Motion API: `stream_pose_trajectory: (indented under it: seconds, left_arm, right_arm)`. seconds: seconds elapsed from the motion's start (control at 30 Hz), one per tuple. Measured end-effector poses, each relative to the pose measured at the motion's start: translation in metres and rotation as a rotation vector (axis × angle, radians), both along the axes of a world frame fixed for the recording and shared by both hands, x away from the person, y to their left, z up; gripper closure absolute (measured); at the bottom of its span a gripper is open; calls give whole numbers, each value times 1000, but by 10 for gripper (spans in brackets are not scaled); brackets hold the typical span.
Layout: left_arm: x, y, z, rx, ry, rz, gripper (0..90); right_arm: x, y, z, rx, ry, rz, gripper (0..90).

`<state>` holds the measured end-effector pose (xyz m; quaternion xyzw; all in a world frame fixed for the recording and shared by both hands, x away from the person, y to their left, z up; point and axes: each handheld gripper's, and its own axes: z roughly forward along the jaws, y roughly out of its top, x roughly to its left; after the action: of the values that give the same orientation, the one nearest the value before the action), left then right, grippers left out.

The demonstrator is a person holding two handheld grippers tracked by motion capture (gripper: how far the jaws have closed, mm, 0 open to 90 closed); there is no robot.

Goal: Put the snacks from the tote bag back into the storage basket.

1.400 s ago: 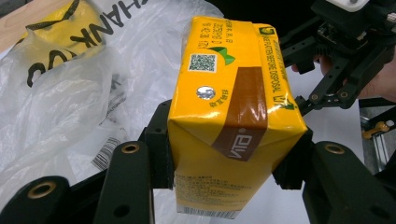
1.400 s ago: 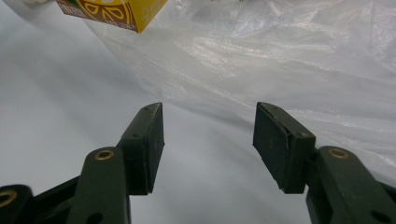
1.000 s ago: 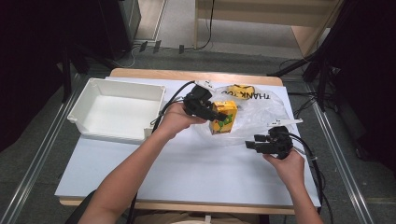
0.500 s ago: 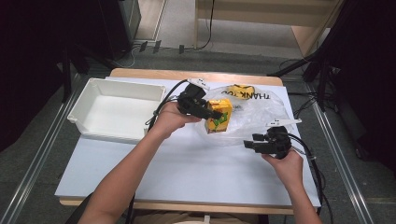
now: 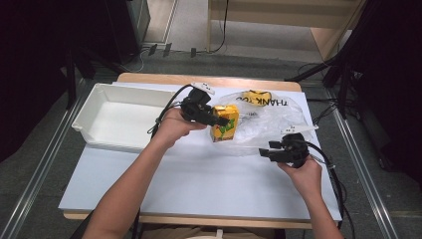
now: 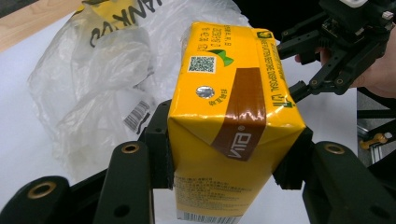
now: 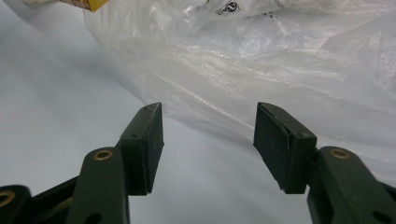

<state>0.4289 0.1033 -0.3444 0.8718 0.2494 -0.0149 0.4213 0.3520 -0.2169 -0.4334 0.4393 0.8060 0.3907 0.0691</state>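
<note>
Black hand-held gripper (image 5: pixel 219 117) jaws with brass rivets, trailing black cables.

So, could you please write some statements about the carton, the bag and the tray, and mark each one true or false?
1. The left gripper holds the carton between its jaws. True.
2. The right gripper is shut on the bag. False: its jaws are open, with nothing between them.
3. The carton lies in the tray. False: it is held beside the bag.
4. The bag is clear plastic with print. True.
</note>
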Motion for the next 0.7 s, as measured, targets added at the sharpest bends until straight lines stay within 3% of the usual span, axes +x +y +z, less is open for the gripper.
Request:
stream_pose_trajectory:
  seconds: [0.7]
  left_arm:
    - [5,29,12,-5,3,30,522]
  right_arm:
    - [3,1,0,17,6,-5,438]
